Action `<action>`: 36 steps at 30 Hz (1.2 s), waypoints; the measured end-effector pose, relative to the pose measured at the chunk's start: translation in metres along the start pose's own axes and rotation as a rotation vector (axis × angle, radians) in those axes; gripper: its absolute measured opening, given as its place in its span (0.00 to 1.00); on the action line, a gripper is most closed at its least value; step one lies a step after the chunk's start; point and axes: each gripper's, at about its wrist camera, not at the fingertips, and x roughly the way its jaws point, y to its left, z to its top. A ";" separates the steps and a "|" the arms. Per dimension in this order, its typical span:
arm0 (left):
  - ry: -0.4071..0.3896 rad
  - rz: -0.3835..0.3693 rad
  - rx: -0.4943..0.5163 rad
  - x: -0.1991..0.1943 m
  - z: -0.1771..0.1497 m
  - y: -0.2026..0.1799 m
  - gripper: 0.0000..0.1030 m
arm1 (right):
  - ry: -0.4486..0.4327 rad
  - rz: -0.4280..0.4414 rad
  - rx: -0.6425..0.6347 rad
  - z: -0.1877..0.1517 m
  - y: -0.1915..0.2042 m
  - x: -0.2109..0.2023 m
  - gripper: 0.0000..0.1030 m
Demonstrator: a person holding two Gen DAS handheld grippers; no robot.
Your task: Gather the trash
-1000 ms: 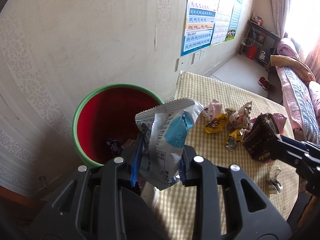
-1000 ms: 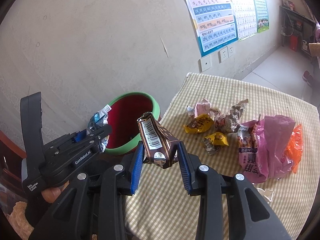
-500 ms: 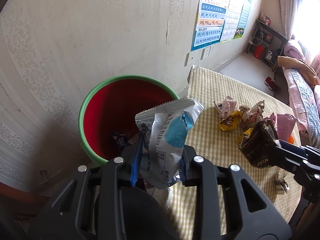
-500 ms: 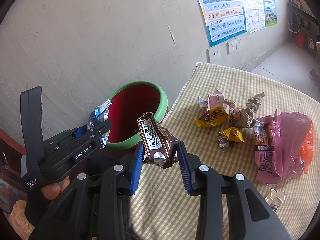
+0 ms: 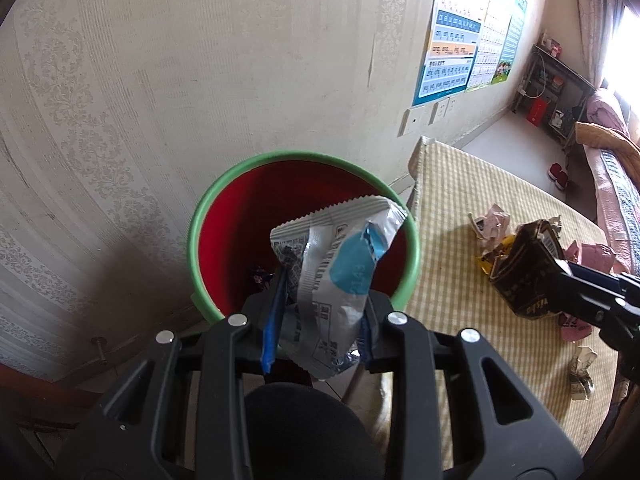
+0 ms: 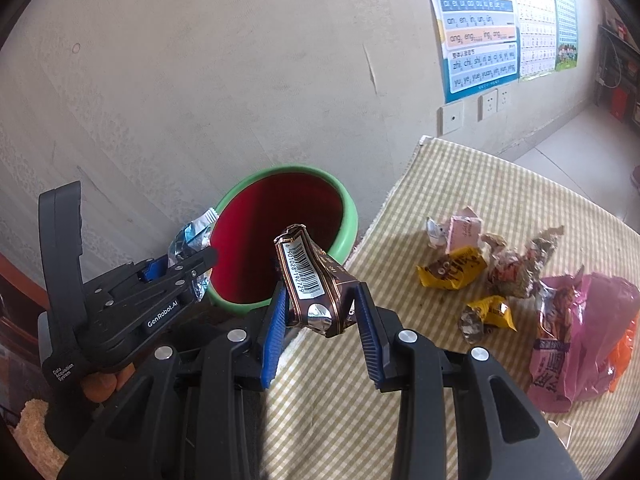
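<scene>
My left gripper [image 5: 320, 312] is shut on a silver and blue snack wrapper [image 5: 340, 276], held above the near edge of a red bin with a green rim [image 5: 304, 156]. A few dark wrappers lie at the bin's bottom. My right gripper [image 6: 320, 312] is shut on a crumpled brown wrapper with a barcode [image 6: 312, 280], over the table's edge just right of the bin [image 6: 348, 216]. The left gripper [image 6: 192, 268] with its silver wrapper [image 6: 192, 236] shows at the bin's left side in the right wrist view. The brown wrapper [image 5: 524, 276] appears at the right of the left wrist view.
A checked yellow tablecloth [image 6: 500, 184] covers the table right of the bin. On it lie yellow wrappers [image 6: 452, 268], a pink packet [image 6: 464, 228], crumpled foil [image 6: 516, 264] and a pink plastic bag [image 6: 580, 328]. A wall with posters [image 6: 476, 28] stands behind.
Both grippers have moved left toward the bin with their wrappers still held. The bin now sits larger and more central in both views.
</scene>
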 end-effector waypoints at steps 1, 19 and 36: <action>0.000 0.006 -0.001 0.001 0.001 0.003 0.29 | 0.005 -0.001 -0.008 0.002 0.001 0.003 0.33; 0.054 0.025 -0.054 0.045 0.021 0.035 0.29 | 0.061 0.039 -0.014 0.041 0.015 0.055 0.33; 0.071 0.040 -0.119 0.070 0.033 0.053 0.47 | 0.024 0.048 -0.009 0.067 0.032 0.081 0.48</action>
